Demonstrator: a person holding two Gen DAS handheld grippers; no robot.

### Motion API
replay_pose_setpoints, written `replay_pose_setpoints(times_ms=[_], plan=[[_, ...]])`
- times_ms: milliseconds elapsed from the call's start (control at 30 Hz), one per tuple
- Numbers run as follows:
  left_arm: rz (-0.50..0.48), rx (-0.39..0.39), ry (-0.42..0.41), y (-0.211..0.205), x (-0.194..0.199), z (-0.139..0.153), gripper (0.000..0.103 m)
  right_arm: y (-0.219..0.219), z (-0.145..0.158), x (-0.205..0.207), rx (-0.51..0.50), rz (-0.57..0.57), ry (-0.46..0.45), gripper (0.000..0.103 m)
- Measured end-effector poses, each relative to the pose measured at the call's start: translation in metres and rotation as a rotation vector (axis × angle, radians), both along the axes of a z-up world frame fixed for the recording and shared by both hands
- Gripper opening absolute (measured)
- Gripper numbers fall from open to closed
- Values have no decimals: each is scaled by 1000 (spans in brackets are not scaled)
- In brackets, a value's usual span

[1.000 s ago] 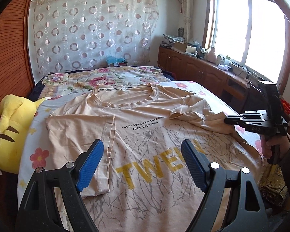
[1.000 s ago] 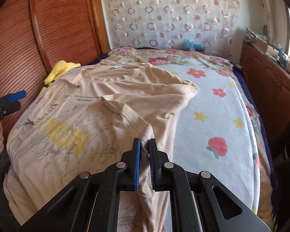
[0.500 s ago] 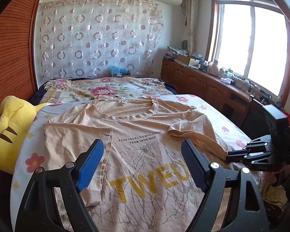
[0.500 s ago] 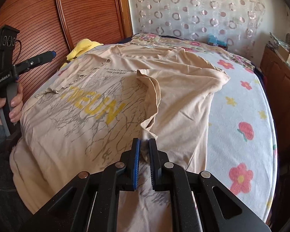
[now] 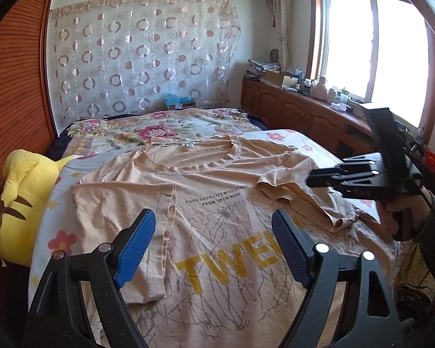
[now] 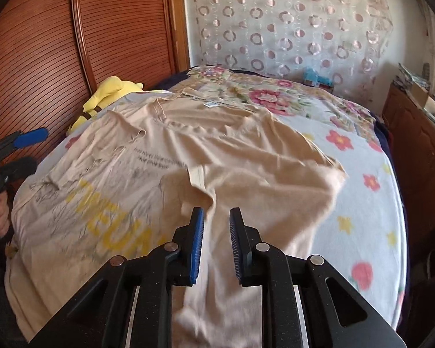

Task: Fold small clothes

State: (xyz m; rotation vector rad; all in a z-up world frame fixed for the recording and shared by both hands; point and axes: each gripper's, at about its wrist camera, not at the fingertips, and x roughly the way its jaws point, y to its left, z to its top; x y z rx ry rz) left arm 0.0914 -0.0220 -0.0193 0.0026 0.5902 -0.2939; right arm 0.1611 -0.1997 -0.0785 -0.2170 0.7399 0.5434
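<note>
Hovering left tongs [image 5: 213, 246] parted, right tongs [image 6: 216, 240] parted

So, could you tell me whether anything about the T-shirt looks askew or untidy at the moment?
Yes. The T-shirt's right side is folded in unevenly: its sleeve lies rumpled and diagonal across the chest print, partly covering the yellow lettering. The left sleeve lies flatter. Both grippers hang open.

Yellow plush toy [image 5: 20, 203] at bed's left edge; floral sheet [image 6: 362, 191]; circle-print curtain [image 5: 142, 55]; cluttered wood cabinet [image 5: 304, 110], maybe bottles.
</note>
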Motion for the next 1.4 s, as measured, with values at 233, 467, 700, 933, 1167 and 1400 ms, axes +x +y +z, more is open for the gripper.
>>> replay_pose_setpoints(times_ms=[233,467,700,933,1167,1400], plan=[[42,-21,16,24,-2,-4,83,39,-21,54,-26,-19,83,19],[75,-23,24,37,7,-4,83,65,-30,55,54,96,162,19],[76,10,41,45,29,-6,83,47,-11,59,73,59,81,19],[98,63,79,67,65,-15,83,-14,-8,79,-30,-120,19,32],[160,83,143,97,97,-35,83,-49,-26,111,-29,-262,89,33],[196,106,205,119,121,-53,83,-37,-28,141,25,-260,161,33]])
